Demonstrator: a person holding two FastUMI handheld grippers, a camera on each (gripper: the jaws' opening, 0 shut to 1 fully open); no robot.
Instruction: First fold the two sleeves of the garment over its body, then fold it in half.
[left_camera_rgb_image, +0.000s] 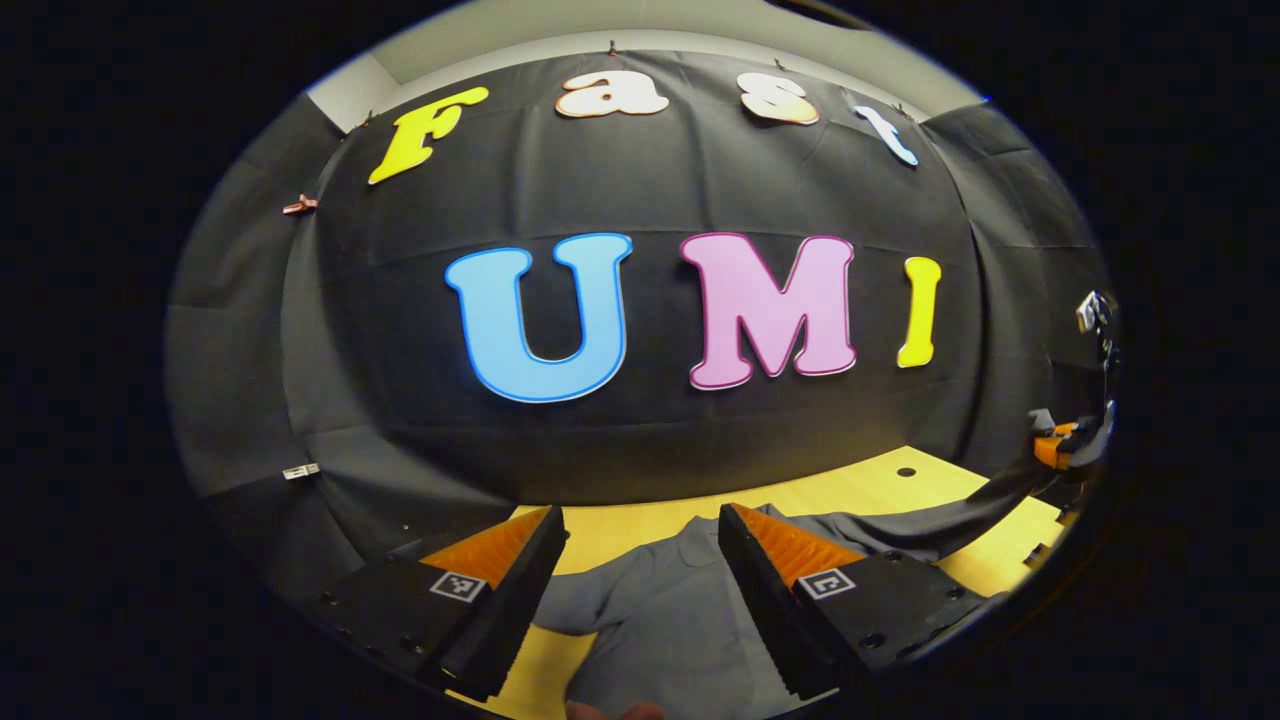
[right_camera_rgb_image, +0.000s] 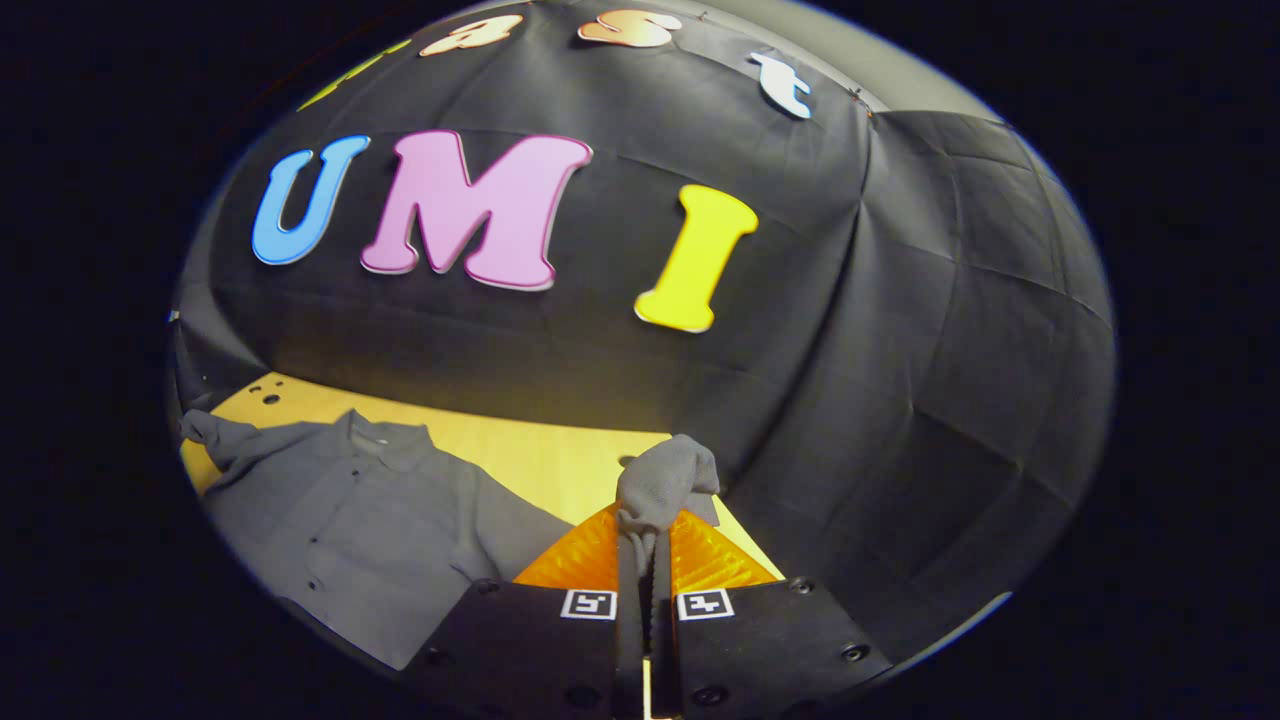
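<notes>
A grey button-up shirt (right_camera_rgb_image: 340, 520) lies flat on the yellow wooden table (right_camera_rgb_image: 540, 450), collar toward the back wall. In the right gripper view my right gripper (right_camera_rgb_image: 645, 525) is shut on the cuff of one grey sleeve (right_camera_rgb_image: 665, 480), which bunches up above the fingertips. In the left gripper view my left gripper (left_camera_rgb_image: 640, 545) hangs open above the shirt (left_camera_rgb_image: 660, 620), nothing between its fingers. At the far right of that view the right gripper (left_camera_rgb_image: 1065, 445) holds the sleeve (left_camera_rgb_image: 960, 520) stretched out and lifted off the table.
The black cloth wall stands close behind the table (left_camera_rgb_image: 850, 490). Small round holes (left_camera_rgb_image: 906, 471) mark the tabletop near its far edge. A fingertip (left_camera_rgb_image: 610, 710) shows at the bottom edge of the left gripper view.
</notes>
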